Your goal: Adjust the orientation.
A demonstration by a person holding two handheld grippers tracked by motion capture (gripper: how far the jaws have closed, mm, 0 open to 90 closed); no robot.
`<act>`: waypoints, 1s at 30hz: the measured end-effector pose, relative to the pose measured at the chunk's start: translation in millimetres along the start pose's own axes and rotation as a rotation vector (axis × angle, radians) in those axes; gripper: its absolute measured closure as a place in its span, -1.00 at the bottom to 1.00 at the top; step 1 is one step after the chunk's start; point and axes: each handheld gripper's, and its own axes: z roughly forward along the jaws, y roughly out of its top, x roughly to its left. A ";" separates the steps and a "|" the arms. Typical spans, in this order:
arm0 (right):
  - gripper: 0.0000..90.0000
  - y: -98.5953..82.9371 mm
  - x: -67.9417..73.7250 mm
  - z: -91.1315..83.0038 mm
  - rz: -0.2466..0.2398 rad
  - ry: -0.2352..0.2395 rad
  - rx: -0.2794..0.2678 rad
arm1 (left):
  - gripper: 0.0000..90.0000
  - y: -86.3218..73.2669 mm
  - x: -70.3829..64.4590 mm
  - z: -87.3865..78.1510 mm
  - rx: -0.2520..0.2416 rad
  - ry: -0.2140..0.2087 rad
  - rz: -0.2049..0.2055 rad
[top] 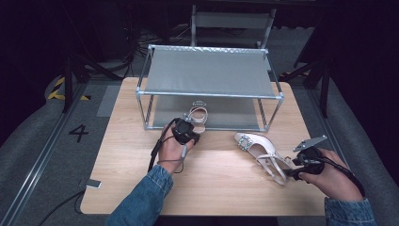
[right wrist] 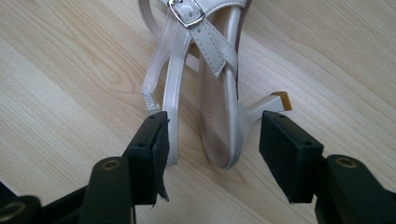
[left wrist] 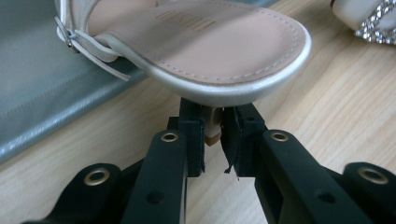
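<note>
Two claws: left claw (left wrist: 213,135) pinches first sandal's (left wrist: 205,46) heel; right claw (right wrist: 212,149) gapes around second sandal (right wrist: 219,116).

Right gripper (right wrist: 212,140) open, perhaps touching sandal (right wrist: 219,93) strap, table (right wrist: 70,70)

The pale cream strappy heeled sandal (left wrist: 224,46) has its toe cut off up top, thin heel mostly buried between the left gripper (left wrist: 214,140) jaws.

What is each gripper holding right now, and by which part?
The left gripper is shut on the heel of one sandal. The right gripper is open around the second sandal's heel end, holding nothing.
</note>
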 end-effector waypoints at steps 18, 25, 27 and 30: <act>-0.03 0.7 0.0 3.0 -0.004 0.005 0.004 | 0.75 40.3 15.7 22.3 -0.042 0.034 -0.033; -0.03 0.1 0.3 4.9 -0.003 0.014 0.008 | 0.75 47.2 26.0 38.8 -0.043 0.055 -0.096; -0.03 -0.1 0.1 5.0 -0.002 0.013 0.009 | 0.75 48.6 34.6 41.0 -0.043 0.061 -0.015; -0.03 -0.2 -0.3 5.8 -0.002 0.013 0.009 | 0.75 50.3 41.0 46.0 -0.021 0.091 0.009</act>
